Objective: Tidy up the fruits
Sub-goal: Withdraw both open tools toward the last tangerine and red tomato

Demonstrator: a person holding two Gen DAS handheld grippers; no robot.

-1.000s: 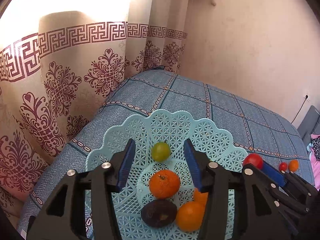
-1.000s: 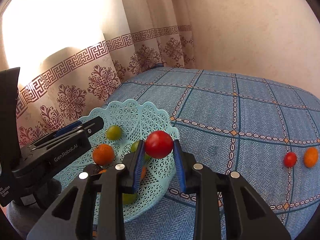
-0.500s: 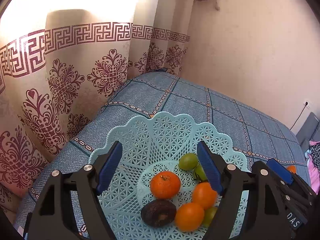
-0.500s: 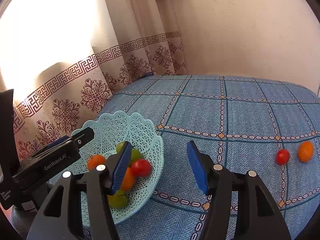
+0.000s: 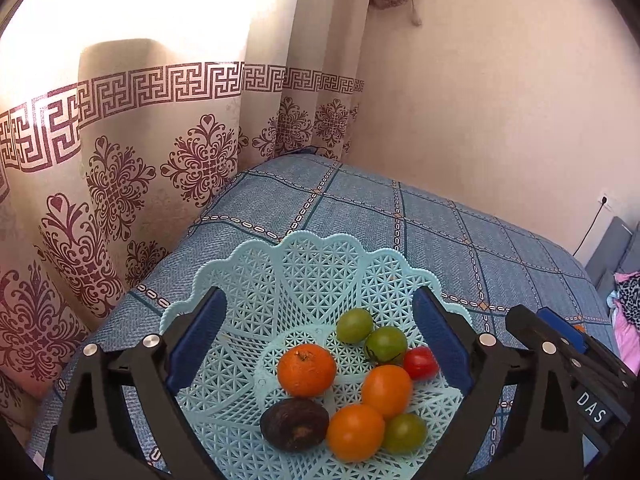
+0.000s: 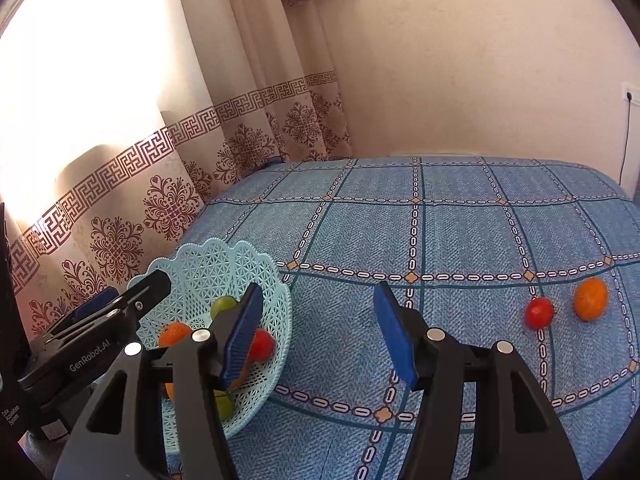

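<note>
On a blue checked bedspread [image 6: 460, 232] beside a patterned curtain [image 5: 120, 184], we see a pale blue lattice basket [image 5: 312, 272] at the near left, already holding most of the fruit: three oranges [image 5: 306, 369], three green fruits [image 5: 354, 325], one dark brown fruit [image 5: 294, 424] and a small red tomato [image 5: 420, 362] against its right wall. We hold the left gripper [image 5: 316, 340] over the basket, its blue pads spread wide on either side of the pile and gripping nothing. The right gripper [image 6: 316, 328] hangs just right of the basket rim, jaws also spread and empty, aimed across the bed.

Well apart at the far right lie the last two pieces: a second tomato [image 6: 539, 312] and, just beside it, a loose orange [image 6: 591, 298]. We judge the sorting nearly complete, with a drop-off finished and the next fetch in hand. That calls for carrying the right gripper across to the pair, straddling one piece without nudging its neighbour, and closing gently, since both look ready to roll.

In the right wrist view the gripper's own finger hides much of the basket's contents. We cannot tell what the dark fruit is.
</note>
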